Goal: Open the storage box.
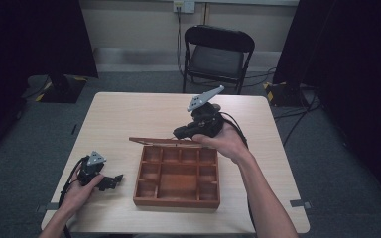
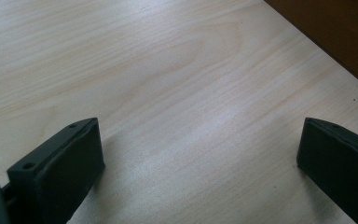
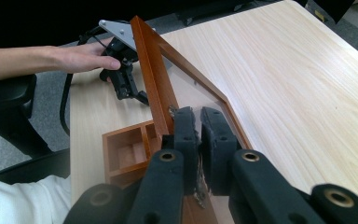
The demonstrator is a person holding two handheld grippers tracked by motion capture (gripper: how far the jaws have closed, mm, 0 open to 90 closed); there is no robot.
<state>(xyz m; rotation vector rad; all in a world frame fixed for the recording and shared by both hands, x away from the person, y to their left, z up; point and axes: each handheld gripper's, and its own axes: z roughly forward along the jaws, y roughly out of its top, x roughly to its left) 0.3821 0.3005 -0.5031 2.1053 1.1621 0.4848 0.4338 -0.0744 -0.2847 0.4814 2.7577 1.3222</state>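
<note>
On the pale wooden table [image 1: 129, 114] sits a reddish-brown wooden box [image 1: 177, 176] divided into small compartments around a larger middle one. Its framed lid [image 1: 163, 142] with a clear pane is raised at the far edge of the box, and from the high view it reads as a thin strip seen nearly edge-on. The right gripper [image 1: 182, 132] is at that lid: in the right gripper view its two black jaws are drawn together [image 3: 199, 135] with the lid's frame [image 3: 151, 74] pinched between the pads, the clear panel running off beyond them (the pads leave only a narrow slit where the frame passes through). The person's right hand [image 1: 225, 141] holds this gripper above the box's far right corner, with the grey three-cornered plate tilted up.

The left gripper [image 1: 114, 181] rests low on the table, well apart from the box on its left side, held in the left hand [image 1: 79, 191]. In the left gripper view its jaws stand wide apart [image 2: 200, 154] over bare tabletop with nothing between them, and the box's dark side [image 2: 335, 32] shows at the top right corner
</note>
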